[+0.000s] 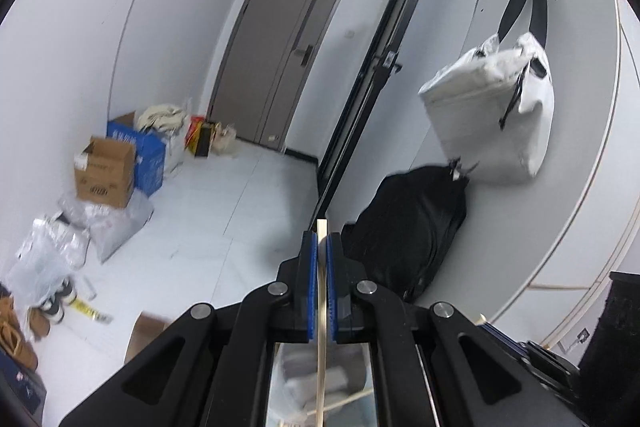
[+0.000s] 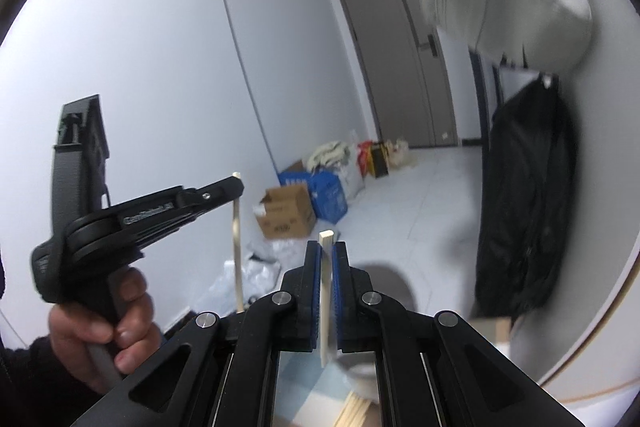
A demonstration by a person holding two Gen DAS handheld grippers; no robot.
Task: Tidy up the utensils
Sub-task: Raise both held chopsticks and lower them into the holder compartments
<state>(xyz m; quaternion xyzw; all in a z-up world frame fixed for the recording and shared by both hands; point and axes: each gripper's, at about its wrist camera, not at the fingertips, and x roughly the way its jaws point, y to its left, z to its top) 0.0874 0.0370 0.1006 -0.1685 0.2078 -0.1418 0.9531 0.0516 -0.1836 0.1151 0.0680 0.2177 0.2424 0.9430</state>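
Note:
My left gripper is shut on a thin pale wooden stick that runs upright between its blue pads, its top end poking just above the fingertips. My right gripper is shut on a second pale stick, flat and whitish, also upright between the pads. In the right wrist view the left gripper shows from the side, held in a hand at the left, with its stick hanging down from the fingertips. Both grippers are lifted and face the room. More pale sticks lie low between the right fingers.
A white bag hangs from a hook on the curved wall at the right, above a black bag. Cardboard and blue boxes and plastic bags stand along the left wall. A grey door closes the far end.

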